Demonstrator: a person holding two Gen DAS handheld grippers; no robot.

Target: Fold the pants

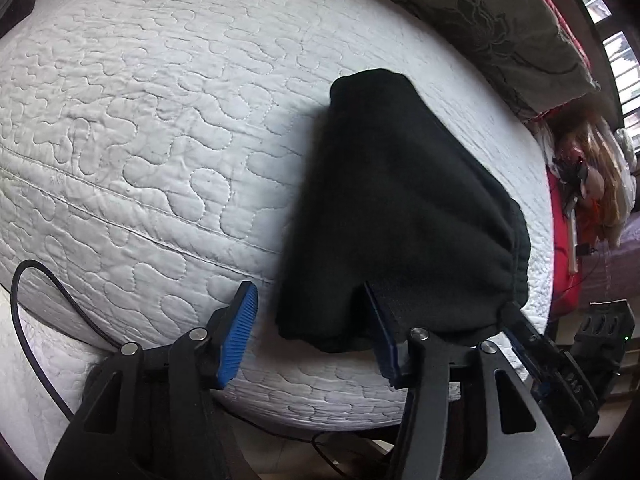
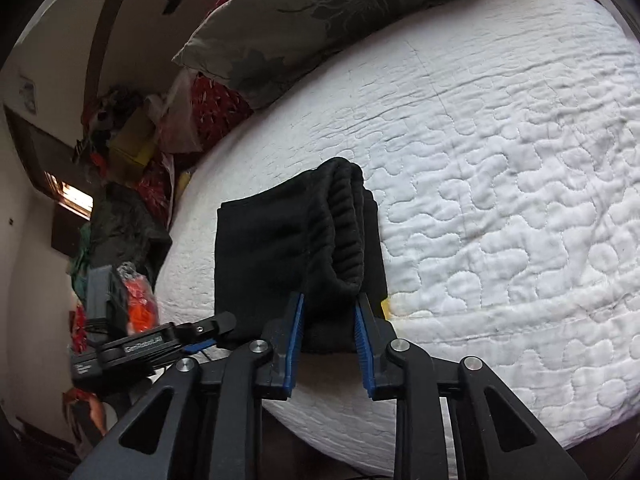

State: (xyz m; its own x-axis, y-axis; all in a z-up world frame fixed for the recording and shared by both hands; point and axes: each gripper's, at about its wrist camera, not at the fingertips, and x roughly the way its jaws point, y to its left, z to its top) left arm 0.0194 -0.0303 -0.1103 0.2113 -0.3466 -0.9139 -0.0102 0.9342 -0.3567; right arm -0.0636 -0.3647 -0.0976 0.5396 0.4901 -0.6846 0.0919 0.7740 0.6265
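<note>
A white quilted mattress (image 1: 140,128) fills most of both views and lies under and ahead of both pairs of fingers. At its far edge, well beyond the fingertips, a grey pillow with a dark flower print (image 2: 320,12) rests on the bed.

The black pants (image 2: 280,248) lie folded into a thick bundle on the mattress, near its front edge, directly ahead of the right gripper (image 2: 329,312) and a little to the right of the centre line of the left gripper (image 1: 312,312).

In the right wrist view the ribbed waistband (image 2: 344,232) makes the near end of the bundle, and it comes down between the two blue pads. The fingers of the right gripper stand close together on this fold, and both pads touch the cloth, so it is clamped on the pants.

The fingers of the left gripper are apart. Its left blue pad (image 1: 238,336) stands free over the bare mattress, beside the bundle. Its right finger is at the lower edge of the pants, and the cloth covers its tip. The cloth is not pressed between the two pads.

A thin black cable (image 1: 36,320) curves over the mattress edge, left of the left fingers.
</note>
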